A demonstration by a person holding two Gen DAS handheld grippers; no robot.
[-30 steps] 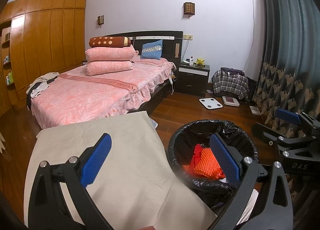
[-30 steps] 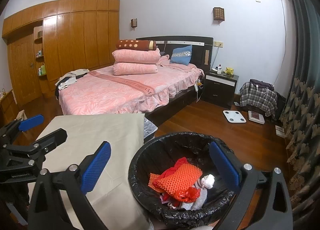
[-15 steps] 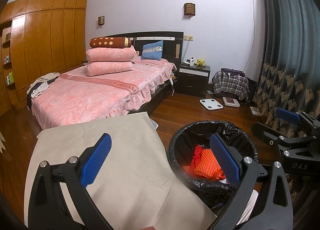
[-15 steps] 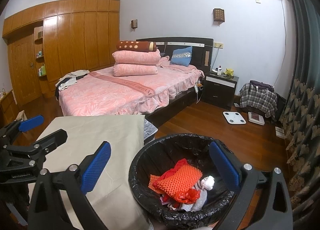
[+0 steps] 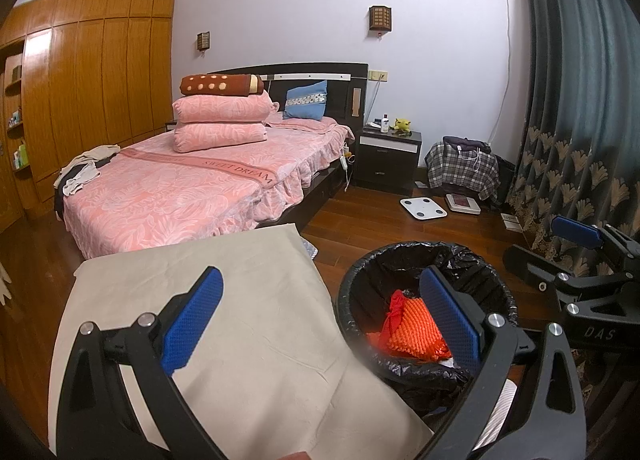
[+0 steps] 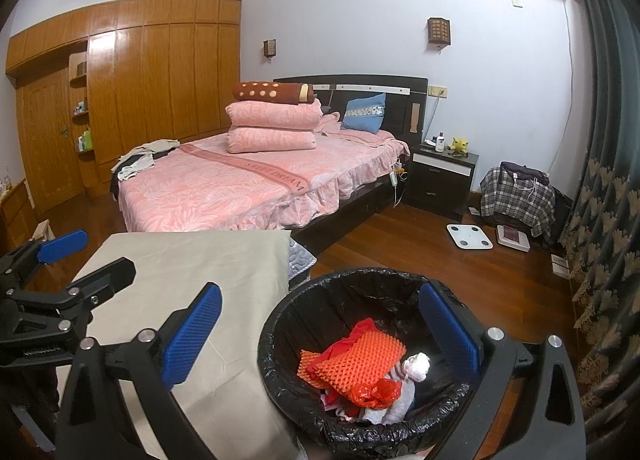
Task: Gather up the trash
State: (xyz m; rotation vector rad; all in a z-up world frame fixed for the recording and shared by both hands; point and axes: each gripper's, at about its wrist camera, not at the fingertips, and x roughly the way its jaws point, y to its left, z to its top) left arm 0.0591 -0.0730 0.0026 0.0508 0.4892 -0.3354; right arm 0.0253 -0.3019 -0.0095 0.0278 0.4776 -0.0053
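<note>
A bin lined with a black bag (image 6: 280, 324) stands on the floor beside a table draped in beige cloth (image 6: 224, 260). Inside lie orange foam netting (image 6: 360, 356), red plastic and a white crumpled wad (image 6: 416, 364). My right gripper (image 6: 320, 324) is open and empty, held above the bin's near side. My left gripper (image 5: 320, 316) is open and empty over the table's right edge; the bin (image 5: 360, 280) and the orange netting (image 5: 412, 328) show between its fingers. Each gripper shows at the edge of the other's view: the right (image 5: 576, 236), the left (image 6: 64, 244).
A pink bed (image 6: 248, 184) with stacked pillows fills the middle of the room. A dark nightstand (image 6: 440, 176), a plaid bundle (image 6: 516, 192) and a white scale (image 6: 468, 236) sit on the wood floor at the right. A patterned curtain (image 6: 600, 220) hangs at the far right.
Both views have shifted only very slightly; the grippers stay open and the trash in the bin lies as before.
</note>
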